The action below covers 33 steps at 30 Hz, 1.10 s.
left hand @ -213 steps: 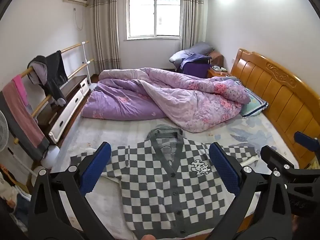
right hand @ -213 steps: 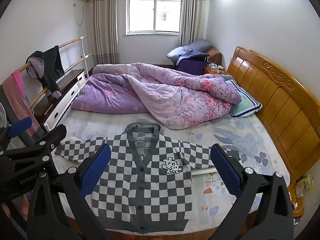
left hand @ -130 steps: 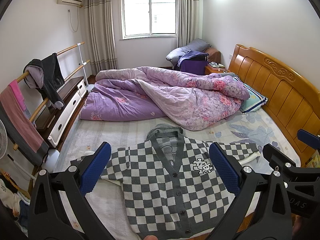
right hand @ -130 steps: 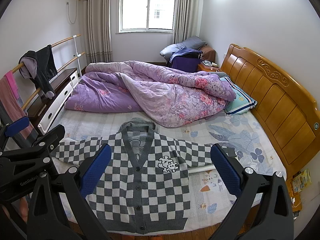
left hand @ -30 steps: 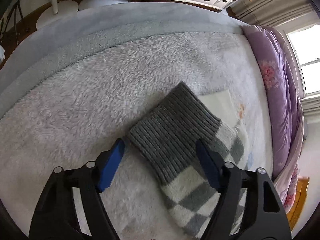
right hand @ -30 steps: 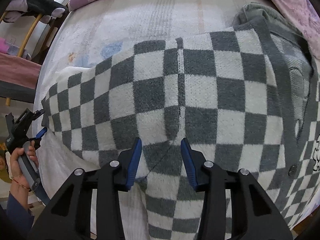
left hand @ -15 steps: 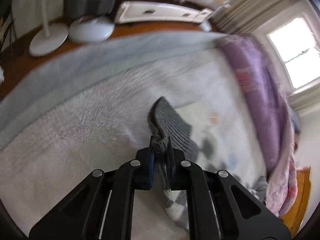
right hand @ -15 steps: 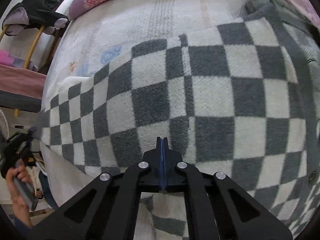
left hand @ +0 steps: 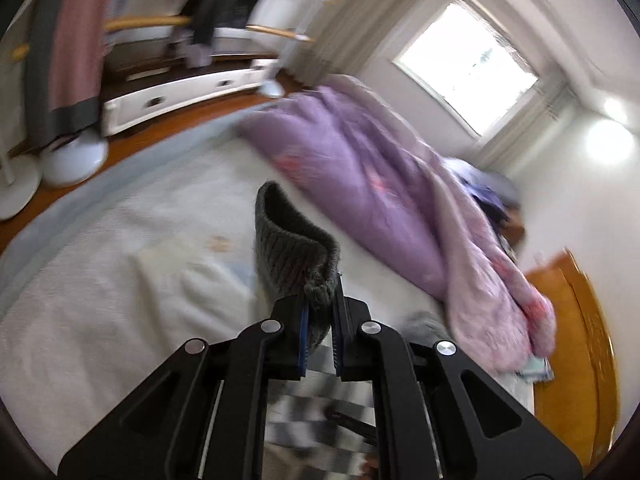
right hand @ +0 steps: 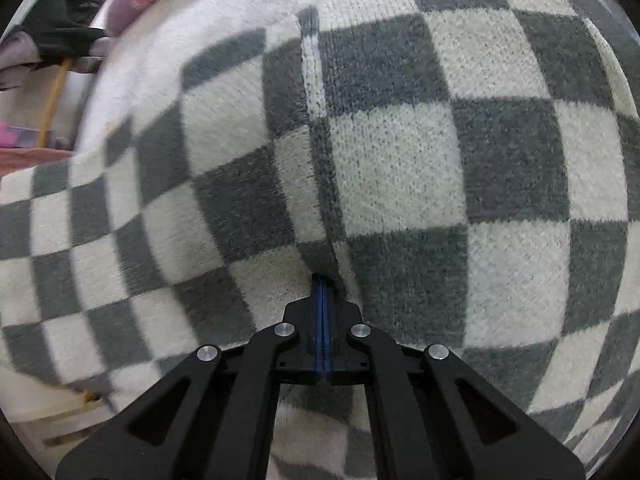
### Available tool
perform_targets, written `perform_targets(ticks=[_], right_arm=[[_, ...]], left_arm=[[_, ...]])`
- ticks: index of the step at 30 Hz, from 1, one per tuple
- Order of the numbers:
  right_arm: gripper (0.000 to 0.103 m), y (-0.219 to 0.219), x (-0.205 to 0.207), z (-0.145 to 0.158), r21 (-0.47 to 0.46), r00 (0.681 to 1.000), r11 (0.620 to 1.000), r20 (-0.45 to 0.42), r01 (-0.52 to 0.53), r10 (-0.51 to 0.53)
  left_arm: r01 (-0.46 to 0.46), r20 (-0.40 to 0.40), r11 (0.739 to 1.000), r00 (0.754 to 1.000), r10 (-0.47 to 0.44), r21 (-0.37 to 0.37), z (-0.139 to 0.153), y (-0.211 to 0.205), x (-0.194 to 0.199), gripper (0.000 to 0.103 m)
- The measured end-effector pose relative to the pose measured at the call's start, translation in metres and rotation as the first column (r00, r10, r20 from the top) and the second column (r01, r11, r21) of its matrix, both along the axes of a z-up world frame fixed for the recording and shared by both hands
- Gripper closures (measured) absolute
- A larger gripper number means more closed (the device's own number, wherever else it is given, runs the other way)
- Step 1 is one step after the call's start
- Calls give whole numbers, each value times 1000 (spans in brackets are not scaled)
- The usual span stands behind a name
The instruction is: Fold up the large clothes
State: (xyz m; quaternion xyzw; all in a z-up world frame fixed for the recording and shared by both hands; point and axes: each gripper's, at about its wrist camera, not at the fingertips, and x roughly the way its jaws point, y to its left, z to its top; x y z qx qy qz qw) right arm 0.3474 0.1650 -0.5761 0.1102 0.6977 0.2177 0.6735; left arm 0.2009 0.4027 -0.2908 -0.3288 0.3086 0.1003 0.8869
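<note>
Here my left claw (left hand: 320,312) pinches the cardigan's grey ribbed cuff (left hand: 294,240) above the bed (left hand: 100,280); my right claw (right hand: 322,300), fully closed, grips the checkered cardigan (right hand: 400,168) at its shoulder seam.

Black tongs (left hand: 320,334) w/ blue pads, silver screws.

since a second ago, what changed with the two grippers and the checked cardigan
Both grippers went from open to shut. The left gripper clamped the ribbed grey cuff and lifted it off the white bed sheet. The right gripper pinched the grey-and-white checked knit cardigan at its sleeve seam. The purple quilt stayed put.
</note>
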Motion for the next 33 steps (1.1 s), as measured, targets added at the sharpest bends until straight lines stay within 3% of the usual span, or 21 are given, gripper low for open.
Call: perform_targets(ticks=[3,7,11,16,20,23,24,25,29,31,33], right_arm=[[103,-43,2,32,70,999,997,45,24,-27],[103,-133,1,59,40,990,995,100,95,-99],[101,-244,-8,68,-56,970,982,175,178,-166],[101,-391,-22,72,-155,926,927,223,341,-304],[101,-487,-38,65,-203,880,866,242,457,-408],[101,-547,-48,61,-224,848,823,244,522,-471],[101,-565,-51,61,-224,837,811,244,540,-490],[101,-581,-55,57,-223,828,802,241,555,-506],[98,-627,-62,47,-208,774,748,243,631,-585],[98,-648,-65,49,-197,741,716,246,670,-625],[98,-669,-63,53,-171,698,679,246,714,-672]], left_arm=[[108,37,994,994,-107,-18,12,-67,28,94],[239,38,971,970,-238,-29,6,-165,69,94],[324,-8,945,946,-325,-39,-29,-263,105,94],[402,-115,915,908,-402,-24,-88,-364,144,94],[443,-211,895,871,-443,-50,-140,-419,165,94],[484,-285,875,838,-465,-6,-167,-452,175,94],[485,-312,874,827,-467,-23,-180,-459,176,94],[485,-336,874,816,-469,-42,-191,-465,178,94],[534,-418,845,771,-480,14,-214,-497,179,94],[562,-481,826,733,-481,30,-228,-511,180,93],[562,-499,826,725,-474,32,-231,-518,177,86]])
